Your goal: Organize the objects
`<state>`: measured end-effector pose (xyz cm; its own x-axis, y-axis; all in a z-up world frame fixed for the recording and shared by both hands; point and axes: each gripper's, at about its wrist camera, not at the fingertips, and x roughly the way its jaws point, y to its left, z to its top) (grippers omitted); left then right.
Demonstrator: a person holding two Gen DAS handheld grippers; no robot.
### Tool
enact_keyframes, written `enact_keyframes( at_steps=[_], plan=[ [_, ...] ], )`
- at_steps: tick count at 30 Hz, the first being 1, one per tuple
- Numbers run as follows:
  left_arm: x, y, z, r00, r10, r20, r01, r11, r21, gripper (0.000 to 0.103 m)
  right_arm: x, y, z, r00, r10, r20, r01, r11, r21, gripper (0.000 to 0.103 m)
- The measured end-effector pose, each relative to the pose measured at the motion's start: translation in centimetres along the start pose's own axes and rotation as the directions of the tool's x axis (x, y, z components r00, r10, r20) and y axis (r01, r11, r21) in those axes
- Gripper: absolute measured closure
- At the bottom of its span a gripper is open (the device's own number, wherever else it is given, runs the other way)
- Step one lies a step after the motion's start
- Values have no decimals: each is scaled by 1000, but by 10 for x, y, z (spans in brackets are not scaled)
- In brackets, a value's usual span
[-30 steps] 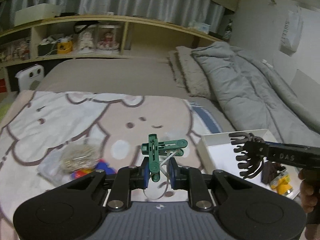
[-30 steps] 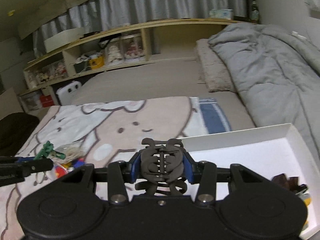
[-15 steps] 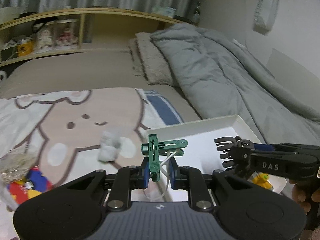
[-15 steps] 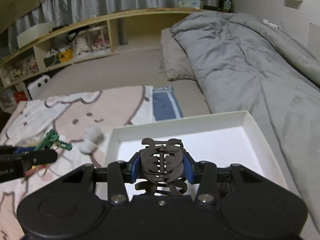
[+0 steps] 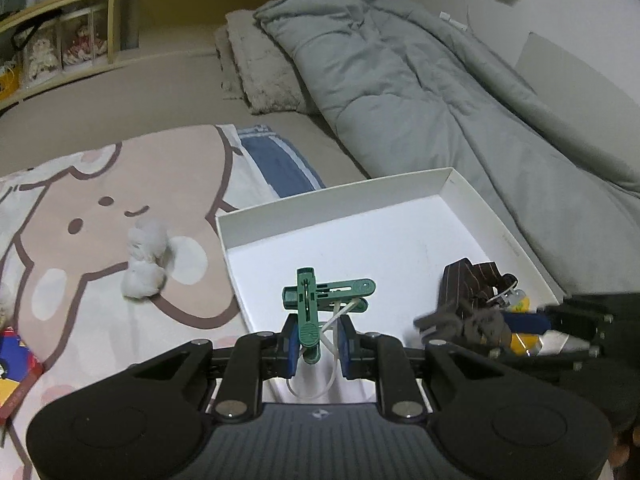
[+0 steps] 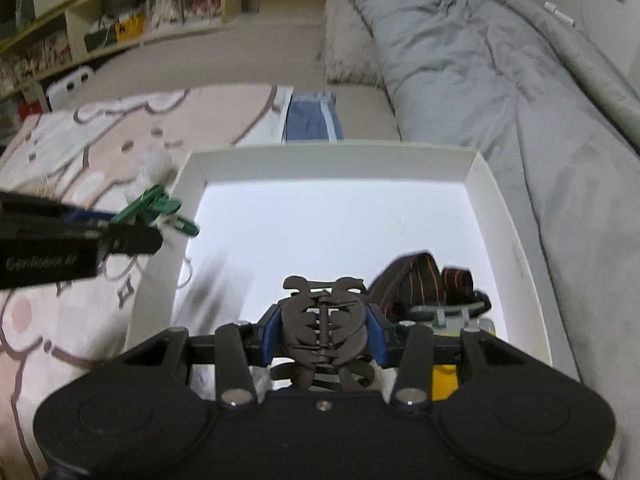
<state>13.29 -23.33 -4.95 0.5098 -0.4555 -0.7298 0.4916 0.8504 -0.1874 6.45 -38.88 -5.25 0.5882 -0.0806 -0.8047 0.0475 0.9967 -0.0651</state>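
Note:
A shallow white box [image 5: 464, 184] [image 6: 328, 160] lies on the bed. My left gripper [image 5: 318, 344] is shut on green clothespins [image 5: 320, 296] tied with a white cord, held over the box's near left corner. In the right wrist view those green clothespins [image 6: 160, 208] and the left gripper [image 6: 132, 236] hover at the box's left wall. My right gripper [image 6: 324, 336] is shut on a dark brown hair claw clip [image 6: 324, 320], low over the box floor. The claw clip [image 5: 460, 324] shows at right in the left wrist view. A brown striped cloth item [image 6: 416, 276] [image 5: 468, 280] lies in the box's near right corner.
A white fluffy hair tie [image 5: 146, 260] lies on the cartoon-print blanket [image 5: 120, 184] left of the box. A grey duvet [image 5: 440, 92] runs along the right side. A yellow item [image 6: 444, 384] sits in the box under my right gripper. Wooden shelves [image 5: 80, 40] stand behind.
Both grippers moved right and down, from over the blanket to over the white box. The plastic bag and toys at left have left both views. Both grips are unchanged.

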Motion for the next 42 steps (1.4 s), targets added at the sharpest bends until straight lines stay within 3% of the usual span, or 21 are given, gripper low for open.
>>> enact_keyframes(
  at_steps=[6,8,13,18,27,36,40,42],
  plan=[
    [11,-8,9,1000,11,-13,-11,1000,14,82,-2,0,1,1000,2,-6,-2,1000,17,57],
    [14,-9,12,1000,15,-16,-14,1000,20,82,-6,-4,4,1000,6,16,-7,998,58,49],
    [26,-14,14,998,28,-54,-25,998,51,71,-8,-9,9,999,-8,32,5,993,115,48],
    [31,-16,9,994,51,-95,-43,995,88,71,-6,-14,10,1000,-18,26,14,989,146,47],
    [25,-18,11,993,54,-103,-44,994,104,69,-8,-19,11,999,-21,34,14,983,182,44],
    [17,-19,11,992,58,-113,-47,994,101,68,-13,-21,11,997,-53,53,42,980,195,34],
    [14,-16,7,989,63,-132,-51,994,93,55,-16,-22,12,996,-65,58,52,978,204,30],
    [11,-14,5,988,68,-139,-56,994,88,41,-17,-21,12,996,-70,60,57,979,198,29]
  ],
)
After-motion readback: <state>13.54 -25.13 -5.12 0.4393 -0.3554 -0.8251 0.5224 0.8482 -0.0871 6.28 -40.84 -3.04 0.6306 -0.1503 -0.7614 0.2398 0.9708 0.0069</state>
